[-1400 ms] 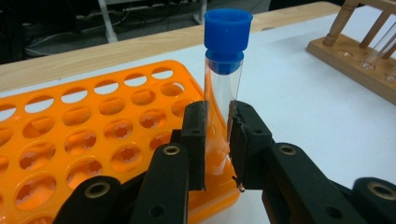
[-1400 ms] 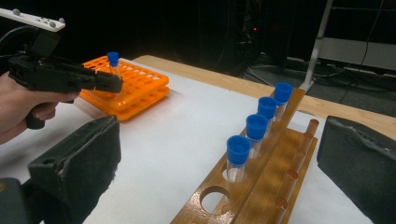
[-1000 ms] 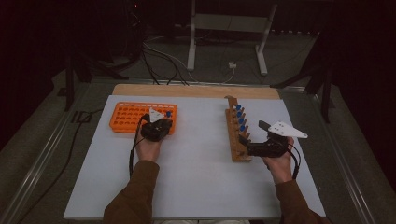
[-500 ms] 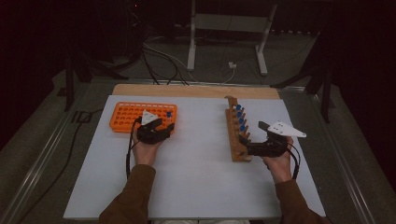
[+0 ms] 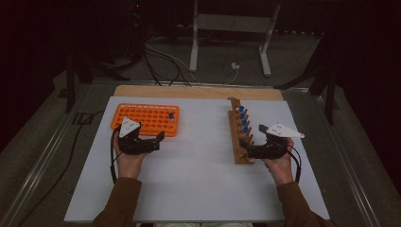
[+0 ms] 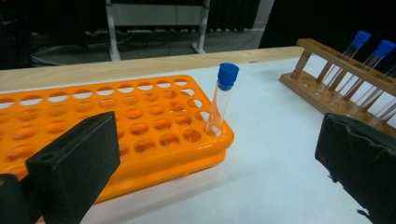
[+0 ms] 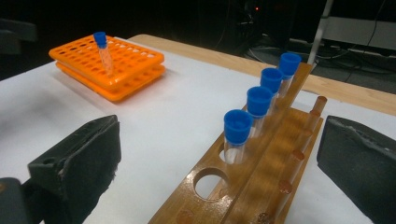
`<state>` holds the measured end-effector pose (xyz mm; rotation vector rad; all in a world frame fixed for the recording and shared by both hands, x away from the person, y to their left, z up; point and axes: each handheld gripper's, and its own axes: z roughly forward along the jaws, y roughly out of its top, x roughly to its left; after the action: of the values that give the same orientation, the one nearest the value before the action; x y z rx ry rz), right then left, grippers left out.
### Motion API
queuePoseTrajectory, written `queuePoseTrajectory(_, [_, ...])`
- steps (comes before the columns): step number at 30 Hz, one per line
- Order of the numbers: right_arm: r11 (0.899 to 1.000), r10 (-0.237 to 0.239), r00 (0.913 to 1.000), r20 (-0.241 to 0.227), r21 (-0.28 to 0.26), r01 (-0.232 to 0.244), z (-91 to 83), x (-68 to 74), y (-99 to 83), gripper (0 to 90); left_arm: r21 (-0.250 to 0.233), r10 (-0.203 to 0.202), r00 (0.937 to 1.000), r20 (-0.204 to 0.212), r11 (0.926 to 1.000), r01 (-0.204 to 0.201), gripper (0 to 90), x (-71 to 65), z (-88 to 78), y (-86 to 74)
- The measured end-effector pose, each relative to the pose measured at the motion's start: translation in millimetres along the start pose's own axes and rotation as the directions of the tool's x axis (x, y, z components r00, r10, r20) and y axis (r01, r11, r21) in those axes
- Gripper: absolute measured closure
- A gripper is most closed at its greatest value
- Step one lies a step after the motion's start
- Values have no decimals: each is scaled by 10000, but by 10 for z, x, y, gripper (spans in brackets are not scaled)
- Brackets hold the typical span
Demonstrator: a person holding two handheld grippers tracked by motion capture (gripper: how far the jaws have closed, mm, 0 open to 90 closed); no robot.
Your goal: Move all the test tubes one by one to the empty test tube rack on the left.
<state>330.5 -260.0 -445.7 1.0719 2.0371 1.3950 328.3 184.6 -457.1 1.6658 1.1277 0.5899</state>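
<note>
The left gripper [image 5: 158,137] has just been opening; its jaws now stand wide with nothing between them, and it has pulled back from the orange rack [image 5: 144,120] toward the lower left of the high view. One tube [image 6: 222,100] stands alone in a corner hole of that rack, so that transfer looks finished. The right gripper [image 5: 246,150] is open too, poised at the near end of the wooden rack [image 7: 261,177], where four tubes wait on the worktop [image 5: 198,179].
</note>
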Motion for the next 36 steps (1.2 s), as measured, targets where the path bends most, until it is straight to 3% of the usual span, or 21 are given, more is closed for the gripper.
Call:
queuePoseTrajectory(7, [9998,-123,9999,32,157,122,45,30,-12,13,-304,-78,9999,95,9995,80,7,18,-206,-113])
queuePoseTrajectory(11, [9995,-100,9999,55,299,99,69,33,-18,44,-306,-236,9995,207,9992,242,7,35,-235,-140])
queuePoseTrajectory(16, [9975,-284,9993,250,661,267,133,37,-21,86,-155,-3,10000,57,9999,4,7,15,-215,-154])
queuePoseTrajectory(19, [9950,-278,9989,375,974,240,196,19,-21,224,-90,53,10000,-6,9999,-53,7,-1,-207,-165])
queuePoseTrajectory(21, [9921,-417,9985,352,1197,373,229,14,-35,385,-57,103,9999,-31,9999,-103,7,-3,-200,-170])
queuePoseTrajectory(24, [9913,-545,9957,750,1238,449,274,10,-51,509,-46,26,10000,-52,10000,-26,8,13,-190,-183])
queuePoseTrajectory(27, [9931,-512,9953,824,1099,420,305,-3,-47,626,-22,-90,9999,-93,10000,90,8,29,-188,-202])
queuePoseTrajectory(31, [9920,-567,9932,1015,1179,446,354,-10,-50,740,-37,-103,9998,-145,9999,102,8,37,-195,-206])
queuePoseTrajectory(36, [9922,-621,9920,1101,1149,493,363,-7,-53,759,-29,-19,9999,-129,10000,19,8,17,-187,-205])
